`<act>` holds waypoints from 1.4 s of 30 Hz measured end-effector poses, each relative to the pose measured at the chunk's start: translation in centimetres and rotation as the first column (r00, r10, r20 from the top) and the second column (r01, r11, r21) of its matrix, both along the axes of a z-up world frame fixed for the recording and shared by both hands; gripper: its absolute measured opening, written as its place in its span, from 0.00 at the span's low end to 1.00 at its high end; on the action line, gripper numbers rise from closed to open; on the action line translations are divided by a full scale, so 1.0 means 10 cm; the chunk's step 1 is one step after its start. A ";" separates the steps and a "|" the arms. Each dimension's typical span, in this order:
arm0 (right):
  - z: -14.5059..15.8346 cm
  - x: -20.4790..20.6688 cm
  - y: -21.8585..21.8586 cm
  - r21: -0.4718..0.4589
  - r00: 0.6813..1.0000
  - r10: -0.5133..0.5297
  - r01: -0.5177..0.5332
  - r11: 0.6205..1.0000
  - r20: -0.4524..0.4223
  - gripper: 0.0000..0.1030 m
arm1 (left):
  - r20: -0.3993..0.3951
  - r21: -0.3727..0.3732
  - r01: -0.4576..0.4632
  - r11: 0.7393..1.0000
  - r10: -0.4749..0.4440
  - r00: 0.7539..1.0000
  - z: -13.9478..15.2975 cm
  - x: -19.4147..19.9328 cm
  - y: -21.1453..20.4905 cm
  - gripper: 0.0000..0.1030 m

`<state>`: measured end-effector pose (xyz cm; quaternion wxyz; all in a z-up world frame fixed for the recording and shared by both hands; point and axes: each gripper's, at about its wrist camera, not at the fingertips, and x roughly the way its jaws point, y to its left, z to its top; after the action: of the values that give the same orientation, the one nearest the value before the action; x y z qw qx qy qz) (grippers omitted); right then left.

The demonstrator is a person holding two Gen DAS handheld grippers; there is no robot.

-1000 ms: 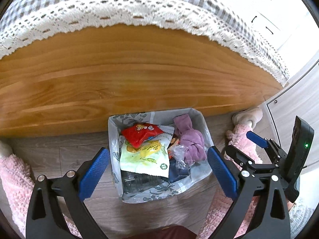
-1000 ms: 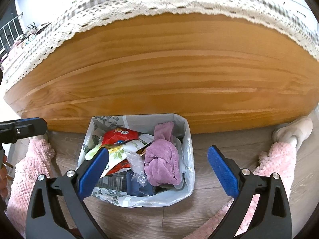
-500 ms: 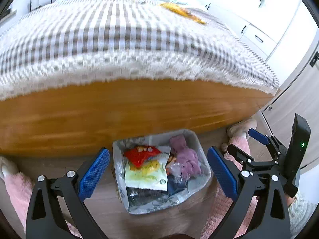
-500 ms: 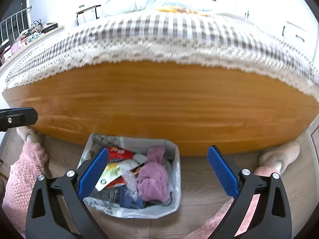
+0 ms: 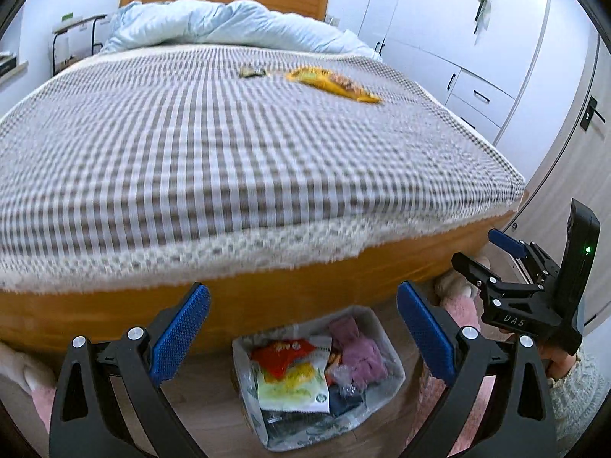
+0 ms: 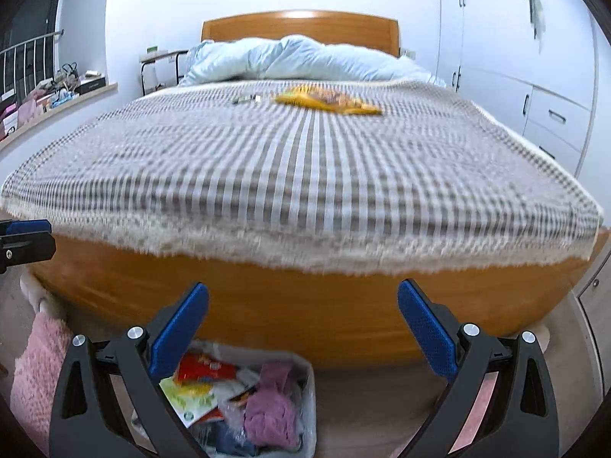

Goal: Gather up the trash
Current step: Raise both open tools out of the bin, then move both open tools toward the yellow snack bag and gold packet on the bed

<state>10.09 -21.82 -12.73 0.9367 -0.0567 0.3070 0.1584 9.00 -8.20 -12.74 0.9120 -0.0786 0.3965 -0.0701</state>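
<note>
A yellow snack wrapper [image 5: 334, 84] [image 6: 328, 100] lies far up the checked bedspread [image 5: 229, 145] [image 6: 305, 168], with a small dark wrapper [image 5: 251, 71] [image 6: 246, 99] just left of it. On the floor at the bed's foot stands a lined trash bin [image 5: 393, 379] [image 6: 310, 404] holding a red bag, a white and yellow bag and a purple cloth. My left gripper [image 5: 303, 330] hovers open and empty above the bin. My right gripper [image 6: 303, 330] is also open and empty, a little right of the bin; it shows at the left wrist view's right edge [image 5: 485, 255].
The wooden bed frame [image 6: 305, 305] stands close in front. A light blue duvet [image 6: 305, 57] is piled at the headboard. White wardrobes [image 5: 477, 38] line the right wall. Pink fluffy slippers [image 6: 34, 366] and a sleeve [image 5: 576, 389] flank the bin on the wood floor.
Both grippers have lifted and tilted up from looking down into the bin, so the bed top and the wrappers on it have come into view. Both stay open and empty.
</note>
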 end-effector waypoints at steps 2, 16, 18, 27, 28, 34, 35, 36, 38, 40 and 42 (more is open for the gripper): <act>0.08 0.04 0.02 -0.003 1.000 -0.001 0.001 1.000 0.020 0.92 | 0.020 0.003 0.010 1.000 -0.010 1.000 0.09 0.04 -0.01 0.92; 0.42 0.05 0.11 0.016 0.994 0.007 -0.008 1.000 0.111 0.92 | 0.116 0.038 0.022 0.999 -0.027 0.993 0.50 0.02 -0.08 0.92; 0.47 -0.01 0.10 0.021 0.992 0.007 -0.010 1.000 0.123 0.92 | 0.126 0.040 0.020 0.999 -0.025 0.992 0.56 -0.06 -0.10 0.92; 0.73 -0.36 0.13 0.019 0.980 0.023 -0.027 0.999 0.200 0.92 | 0.174 0.039 0.002 0.999 -0.009 0.985 0.77 -0.41 -0.19 0.92; 0.74 -0.38 0.13 0.017 0.978 0.023 -0.027 1.000 0.205 0.92 | 0.180 0.038 -0.001 0.999 -0.006 0.984 0.79 -0.45 -0.21 0.92; 0.89 -0.51 0.12 0.006 0.969 -0.004 0.003 1.000 0.246 0.92 | 0.202 0.020 -0.014 1.000 0.009 0.979 0.89 -0.62 -0.25 0.92; 0.92 -0.52 0.10 0.006 0.968 -0.008 0.007 1.000 0.251 0.92 | 0.204 0.015 -0.016 1.000 0.012 0.979 0.90 -0.63 -0.26 0.92; 0.93 -0.53 0.09 0.008 0.967 -0.009 0.007 1.000 0.256 0.92 | 0.208 0.008 -0.014 1.000 0.012 0.978 0.92 -0.66 -0.26 0.92; 0.97 -0.54 0.07 0.010 0.964 -0.010 0.008 1.000 0.266 0.92 | 0.216 0.009 -0.011 1.000 0.009 0.976 0.96 -0.70 -0.27 0.92; 1.00 -0.55 0.06 0.009 0.961 -0.013 0.011 1.000 0.275 0.92 | 0.231 0.023 -0.009 1.000 0.004 0.973 1.00 -0.72 -0.30 0.92; 1.04 -0.55 0.04 0.015 0.959 -0.019 0.016 1.000 0.283 0.92 | 0.246 0.035 -0.004 0.999 -0.004 0.969 1.06 -0.73 -0.31 0.92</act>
<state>4.54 -21.41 -2.34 0.9727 -0.0699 0.1694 0.1423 1.70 -11.26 -2.18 0.9553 -0.0533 0.2817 -0.0724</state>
